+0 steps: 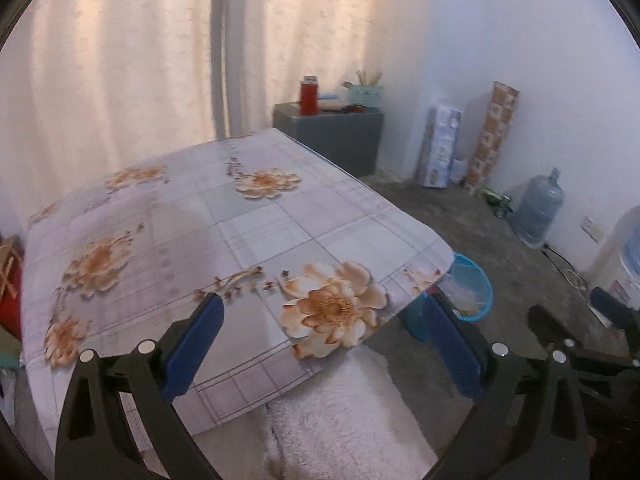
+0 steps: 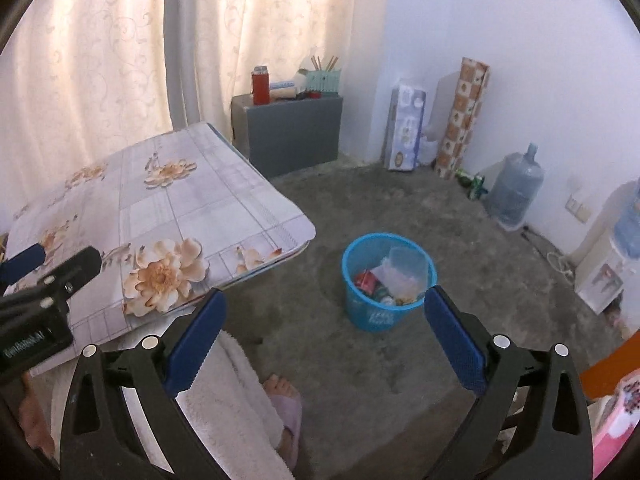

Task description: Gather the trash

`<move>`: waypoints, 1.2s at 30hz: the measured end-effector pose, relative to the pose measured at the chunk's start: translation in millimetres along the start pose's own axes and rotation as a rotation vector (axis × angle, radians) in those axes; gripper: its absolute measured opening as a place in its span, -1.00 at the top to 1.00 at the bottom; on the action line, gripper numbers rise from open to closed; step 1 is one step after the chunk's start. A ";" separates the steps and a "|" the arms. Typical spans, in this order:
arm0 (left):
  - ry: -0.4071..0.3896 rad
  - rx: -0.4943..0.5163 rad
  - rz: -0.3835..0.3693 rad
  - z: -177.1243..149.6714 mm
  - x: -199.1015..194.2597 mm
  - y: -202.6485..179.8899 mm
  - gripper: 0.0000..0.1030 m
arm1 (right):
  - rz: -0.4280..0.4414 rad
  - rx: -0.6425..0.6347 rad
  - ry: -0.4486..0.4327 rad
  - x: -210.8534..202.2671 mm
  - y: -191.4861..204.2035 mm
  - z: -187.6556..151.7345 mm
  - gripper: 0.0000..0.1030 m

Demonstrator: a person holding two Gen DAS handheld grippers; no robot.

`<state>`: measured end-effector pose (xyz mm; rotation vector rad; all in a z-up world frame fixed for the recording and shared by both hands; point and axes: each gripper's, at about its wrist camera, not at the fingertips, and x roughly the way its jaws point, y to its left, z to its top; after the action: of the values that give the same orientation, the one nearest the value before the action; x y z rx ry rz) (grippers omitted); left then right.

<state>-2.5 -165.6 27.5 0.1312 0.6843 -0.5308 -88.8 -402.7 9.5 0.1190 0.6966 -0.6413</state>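
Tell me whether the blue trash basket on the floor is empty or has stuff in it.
It has stuff in it. The right wrist view shows the blue basket upright, holding a clear plastic container, a red wrapper and other scraps.

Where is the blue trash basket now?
The blue trash basket stands on the floor right of the table corner, seen between the right tool fingers.

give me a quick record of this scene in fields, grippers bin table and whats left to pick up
left gripper: open, holding nothing, over the near table corner
right gripper: open, holding nothing, above the floor near the bin
bin: blue, on the floor beside the table corner, holding a clear cup and wrappers
table: floral cloth, no trash visible on it
floor: no loose trash seen near the bin
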 end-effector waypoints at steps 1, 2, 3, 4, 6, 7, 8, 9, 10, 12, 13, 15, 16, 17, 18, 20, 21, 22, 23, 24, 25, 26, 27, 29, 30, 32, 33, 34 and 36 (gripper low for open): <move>-0.006 -0.006 0.016 -1.2 -0.6 0.6 -0.89 | -0.006 -0.001 -0.007 -4.1 3.5 -1.3 -0.84; -0.014 -0.013 0.033 -2.5 -3.1 0.4 -0.89 | -0.024 -0.001 -0.021 -6.9 5.2 -1.7 -0.84; -0.021 -0.019 0.046 -3.7 -4.8 -0.5 -0.89 | -0.036 -0.003 -0.031 -10.0 7.1 -2.8 -0.84; -0.024 -0.020 0.059 -4.3 -5.7 -2.0 -0.89 | -0.053 -0.012 -0.041 -11.0 8.9 -3.8 -0.84; -0.023 -0.011 0.086 -5.5 -8.0 -5.1 -0.89 | -0.068 -0.033 -0.035 -10.7 13.1 -5.4 -0.84; -0.011 -0.011 0.092 -6.1 -7.0 -6.2 -0.89 | -0.070 -0.040 -0.027 -9.8 14.1 -5.9 -0.84; 0.003 -0.015 0.092 -6.0 -4.8 -6.5 -0.89 | -0.070 -0.046 -0.019 -8.1 15.2 -6.8 -0.84; 0.027 -0.027 0.090 -6.6 -1.8 -6.3 -0.89 | -0.070 -0.051 -0.010 -6.6 15.5 -7.5 -0.84; 0.043 -0.043 0.093 -7.4 0.2 -5.5 -0.89 | -0.072 -0.054 -0.005 -5.8 15.2 -6.9 -0.84; 0.057 -0.085 0.093 -8.0 1.6 -3.6 -0.89 | -0.087 -0.061 0.004 -5.4 13.7 -7.7 -0.84; 0.057 -0.097 0.097 -9.2 1.7 -4.1 -0.89 | -0.093 -0.063 0.006 -4.9 12.5 -7.8 -0.84; 0.054 -0.124 0.110 -10.3 1.4 -5.5 -0.89 | -0.105 -0.060 0.007 -6.0 9.6 -9.0 -0.84; 0.056 -0.133 0.114 -10.8 1.5 -6.2 -0.89 | -0.105 -0.056 0.008 -6.1 7.9 -9.5 -0.84; 0.063 -0.140 0.113 -11.4 2.1 -7.3 -0.89 | -0.102 -0.052 0.011 -6.2 7.3 -10.8 -0.84; 0.070 -0.140 0.112 -11.9 2.6 -8.7 -0.89 | -0.098 -0.044 0.013 -6.4 5.7 -11.4 -0.84; 0.083 -0.137 0.118 -13.3 4.0 -11.2 -0.89 | -0.089 -0.034 0.017 -7.0 4.7 -12.6 -0.84; 0.085 -0.136 0.118 -13.5 4.4 -11.5 -0.89 | -0.086 -0.033 0.020 -6.6 5.1 -13.4 -0.84; 0.086 -0.135 0.122 -13.6 4.5 -12.2 -0.89 | -0.084 -0.033 0.023 -6.2 5.4 -14.0 -0.84; 0.085 -0.134 0.128 -13.7 4.3 -12.6 -0.89 | -0.082 -0.034 0.027 -5.4 5.9 -14.6 -0.84; 0.084 -0.136 0.134 -13.6 4.0 -12.6 -0.89 | -0.081 -0.033 0.032 -4.0 5.6 -14.8 -0.84; 0.084 -0.139 0.137 -13.5 4.0 -11.8 -0.89 | -0.075 -0.032 0.039 -2.2 5.5 -15.1 -0.84; 0.083 -0.143 0.144 -13.5 3.9 -11.3 -0.89 | -0.068 -0.030 0.043 -0.8 5.1 -15.4 -0.84; 0.084 -0.145 0.148 -13.9 4.0 -10.6 -0.89 | -0.064 -0.028 0.046 0.1 4.5 -15.8 -0.84; 0.091 -0.147 0.153 -14.5 4.9 -9.5 -0.89 | -0.062 -0.026 0.047 -0.4 4.2 -15.0 -0.84; 0.094 -0.146 0.155 -14.2 5.5 -9.3 -0.89 | -0.064 -0.027 0.047 -0.3 4.5 -15.1 -0.84; 0.099 -0.144 0.157 -14.4 5.8 -9.5 -0.89 | -0.065 -0.026 0.049 -0.2 5.2 -15.0 -0.84; 0.099 -0.145 0.159 -14.4 5.6 -9.2 -0.89 | -0.065 -0.027 0.052 0.4 5.2 -15.4 -0.84; 0.096 -0.144 0.159 -14.2 5.7 -8.9 -0.89 | -0.065 -0.026 0.054 1.1 5.1 -15.9 -0.84; 0.094 -0.148 0.164 -14.2 5.8 -7.8 -0.89 | -0.065 -0.027 0.053 1.2 5.2 -15.7 -0.84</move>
<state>-10.7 -170.7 13.3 0.0735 0.7947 -0.3166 -93.9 -394.2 -3.9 0.0889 0.7624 -0.6923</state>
